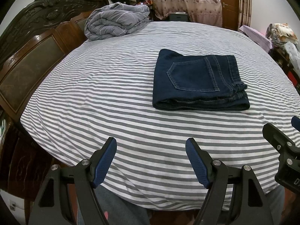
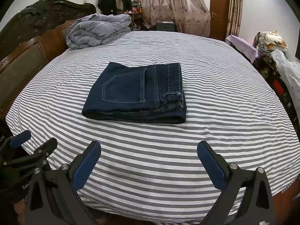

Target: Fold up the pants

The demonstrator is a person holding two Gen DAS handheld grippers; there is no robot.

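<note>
Dark blue jeans (image 1: 198, 80) lie folded into a compact rectangle on the striped bed, back pocket up, waistband to the right. They also show in the right wrist view (image 2: 136, 93). My left gripper (image 1: 151, 144) is open and empty, held over the bed's near edge, well short of the jeans. My right gripper (image 2: 149, 147) is open and empty too, at the near edge in front of the jeans. Each gripper shows at the edge of the other's view: the right one (image 1: 281, 140) and the left one (image 2: 24, 146).
The grey-and-white striped bed sheet (image 1: 93, 97) spreads all around the jeans. A rolled grey quilt (image 1: 116, 21) lies at the far left by the dark wooden headboard (image 1: 28, 56). Cluttered furniture with bedding (image 2: 270, 43) stands along the right side.
</note>
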